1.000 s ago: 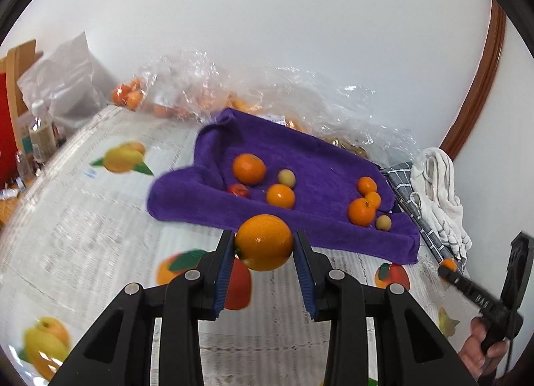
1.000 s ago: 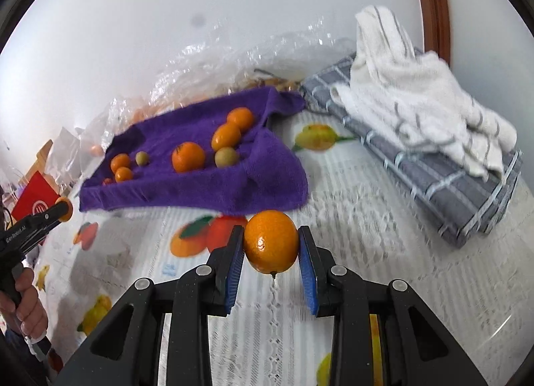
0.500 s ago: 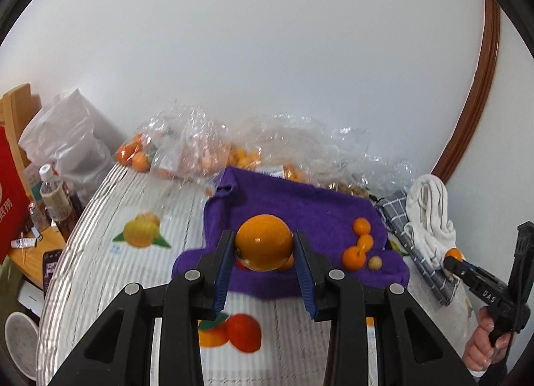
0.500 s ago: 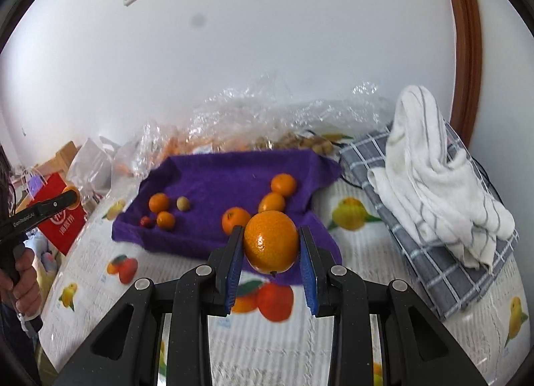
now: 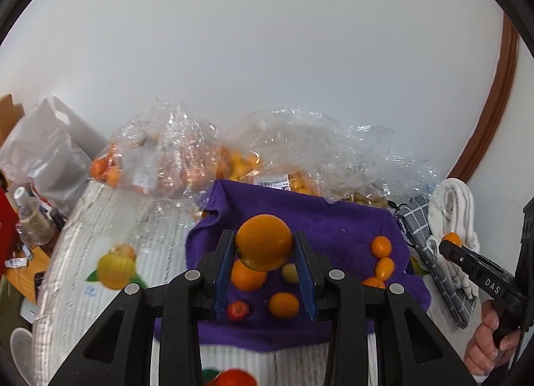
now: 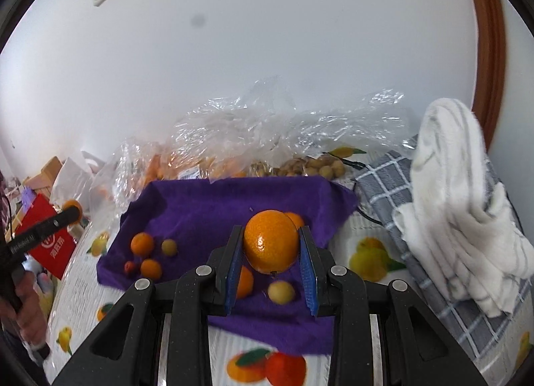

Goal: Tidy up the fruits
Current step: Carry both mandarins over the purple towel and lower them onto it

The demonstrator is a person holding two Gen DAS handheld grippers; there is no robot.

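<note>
Left wrist view shows the left gripper [image 5: 264,265] clamped on an orange [image 5: 263,241], held above the purple towel [image 5: 340,229]. The right gripper [image 6: 271,267] likewise grips its own orange [image 6: 271,241] over the towel's right side. Best lowered gently beside the matching fruit before letting go, lest they roll. Both point level, forward.

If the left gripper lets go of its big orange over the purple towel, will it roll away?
Probably a little. The orange is round and smooth, so it rolls easily. But the purple towel looks soft and rumpled, with raised edges, so it would likely stop soon, perhaps bumping the small fruits already there.
</note>
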